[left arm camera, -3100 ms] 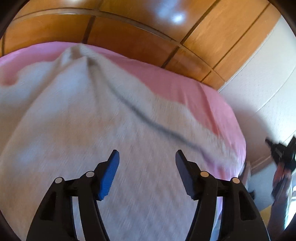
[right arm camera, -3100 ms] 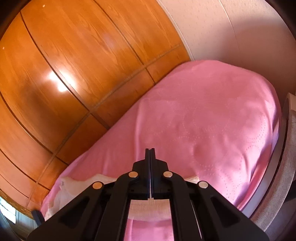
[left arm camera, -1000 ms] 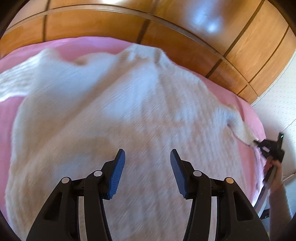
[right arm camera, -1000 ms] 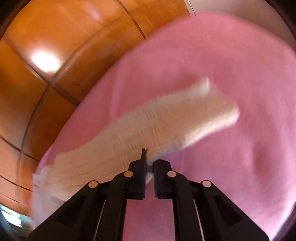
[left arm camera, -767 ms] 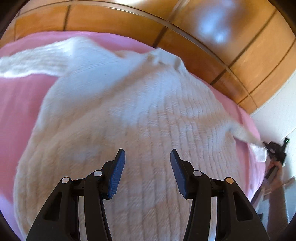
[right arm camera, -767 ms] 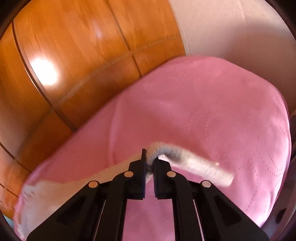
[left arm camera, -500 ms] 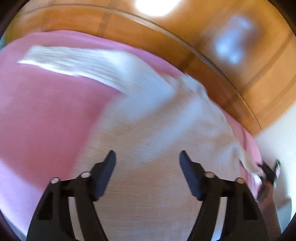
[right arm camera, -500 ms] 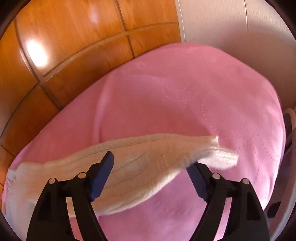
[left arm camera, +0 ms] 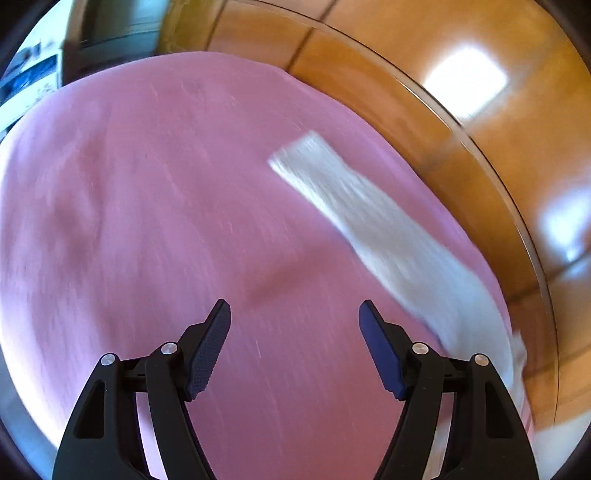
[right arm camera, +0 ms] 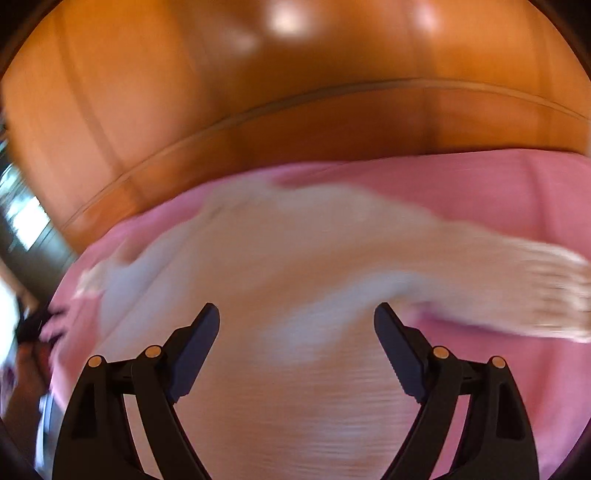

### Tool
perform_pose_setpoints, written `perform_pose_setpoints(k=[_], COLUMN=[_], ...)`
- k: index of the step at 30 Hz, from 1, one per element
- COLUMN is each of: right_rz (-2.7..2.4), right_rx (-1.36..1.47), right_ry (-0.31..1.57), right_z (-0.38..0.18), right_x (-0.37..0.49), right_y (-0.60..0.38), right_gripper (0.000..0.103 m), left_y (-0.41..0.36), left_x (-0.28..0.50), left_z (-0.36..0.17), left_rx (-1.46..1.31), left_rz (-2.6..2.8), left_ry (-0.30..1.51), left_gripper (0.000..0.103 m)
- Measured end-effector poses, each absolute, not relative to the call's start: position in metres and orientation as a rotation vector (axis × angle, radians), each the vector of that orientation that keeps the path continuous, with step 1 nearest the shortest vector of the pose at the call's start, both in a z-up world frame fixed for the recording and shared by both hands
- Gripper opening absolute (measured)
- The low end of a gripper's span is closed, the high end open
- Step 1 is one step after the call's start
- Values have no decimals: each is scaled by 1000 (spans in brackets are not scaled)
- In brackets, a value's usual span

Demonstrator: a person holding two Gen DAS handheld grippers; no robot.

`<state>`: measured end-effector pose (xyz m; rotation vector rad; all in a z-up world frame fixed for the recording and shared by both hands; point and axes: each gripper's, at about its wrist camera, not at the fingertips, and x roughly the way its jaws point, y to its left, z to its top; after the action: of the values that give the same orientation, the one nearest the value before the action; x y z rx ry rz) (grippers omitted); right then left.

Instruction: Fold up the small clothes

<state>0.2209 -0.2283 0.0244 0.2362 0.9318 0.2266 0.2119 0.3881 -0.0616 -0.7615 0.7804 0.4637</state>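
A cream knitted sweater [right arm camera: 295, 295] lies spread flat on the pink bedspread [right arm camera: 517, 192], one sleeve stretched out to the right. My right gripper [right arm camera: 296, 325] hangs over the sweater's body, jaws still opening, nothing between them. In the left wrist view only the other sleeve [left arm camera: 369, 221] shows, running diagonally toward the upper middle. My left gripper [left arm camera: 294, 328] is open over bare pink bedspread [left arm camera: 129, 221], left of that sleeve, holding nothing. Both views are motion-blurred.
A glossy wooden wall of panels [right arm camera: 295, 92] runs along the bed's far side, also seen as wooden panels [left arm camera: 480, 110] at the right. A hand with the other gripper [right arm camera: 33, 328] shows at the left edge. A dark doorway or furniture [left arm camera: 110, 33] stands beyond the bed.
The right gripper let go of the sleeve and swung left over the sweater's body. The left gripper widened and swung left off the sweater onto bare bedspread.
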Motion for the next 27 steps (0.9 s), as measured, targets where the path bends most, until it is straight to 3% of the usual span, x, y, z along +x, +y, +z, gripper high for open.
perform_pose_setpoints(k=[11, 15, 16, 17, 18, 19, 27], right_rz=[345, 344, 344, 345, 344, 342, 340], right_rx=[150, 93, 77, 63, 44, 35, 31], right_ry=[1044, 1033, 1037, 1040, 1043, 1043, 1033], right_z=[-29, -42, -43, -43, -44, -46, -54], right_x=[209, 200, 201, 201, 202, 202, 204], right_y=[-118, -112, -110, -108, -105, -102, -100], right_gripper=[86, 94, 97, 98, 99, 100, 101], left_y=[447, 441, 440, 435, 433, 434, 484], left_x=[300, 324, 330, 332, 334, 332, 209], left_z=[-74, -79, -79, -78, -76, -70, -15], left_rx=[-682, -560, -521, -487, -474, -469, -529], left_rz=[608, 620, 619, 594, 549, 545, 658], left_ry=[799, 825, 833, 835, 839, 827, 623], left_gripper=[71, 75, 67, 32, 11, 4, 4])
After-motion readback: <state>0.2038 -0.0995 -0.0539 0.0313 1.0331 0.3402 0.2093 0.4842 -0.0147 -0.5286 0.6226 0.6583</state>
